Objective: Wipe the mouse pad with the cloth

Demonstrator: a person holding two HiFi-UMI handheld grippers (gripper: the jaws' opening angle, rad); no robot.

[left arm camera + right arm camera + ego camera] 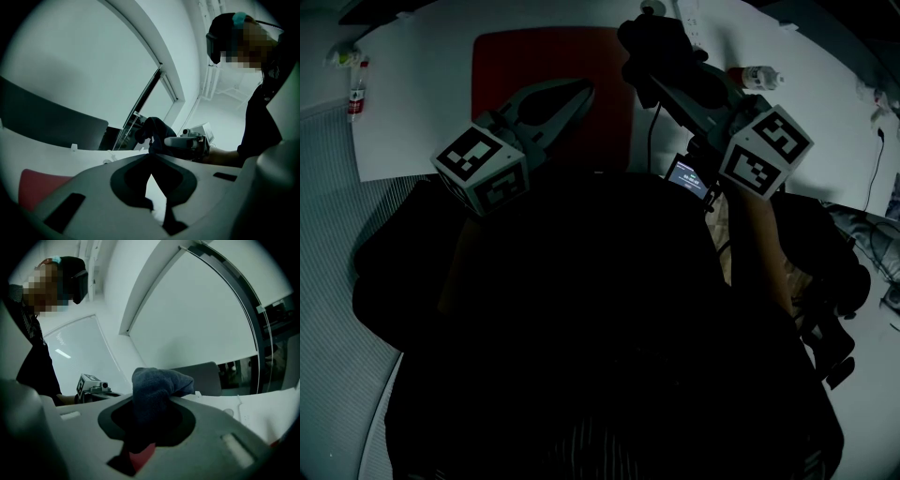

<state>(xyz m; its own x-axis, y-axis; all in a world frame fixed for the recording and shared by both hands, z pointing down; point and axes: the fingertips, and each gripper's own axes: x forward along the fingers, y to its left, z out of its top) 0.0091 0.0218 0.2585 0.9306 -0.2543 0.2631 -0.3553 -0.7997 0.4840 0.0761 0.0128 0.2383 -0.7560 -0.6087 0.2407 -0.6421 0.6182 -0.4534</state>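
A red mouse pad (553, 75) lies on the white table top, straight ahead. My left gripper (584, 94) hangs over the pad's right part with its jaws closed together and nothing between them. At the pad's right edge my right gripper (649, 77) is shut on a dark blue cloth (656, 42), which bunches up beyond the jaw tips. In the right gripper view the cloth (157, 390) fills the jaws of my right gripper (152, 404), and a bit of red pad (143, 456) shows below. From the left gripper view, my left gripper (151, 159) points toward the cloth (157, 133).
A white sheet (412, 94) covers the table under the pad. A plastic bottle (755, 77) lies at the right; small bottles (356, 89) stand at the left edge. A power strip (689, 19) and a cable (874, 178) run along the far right. A person's dark clothing fills the foreground.
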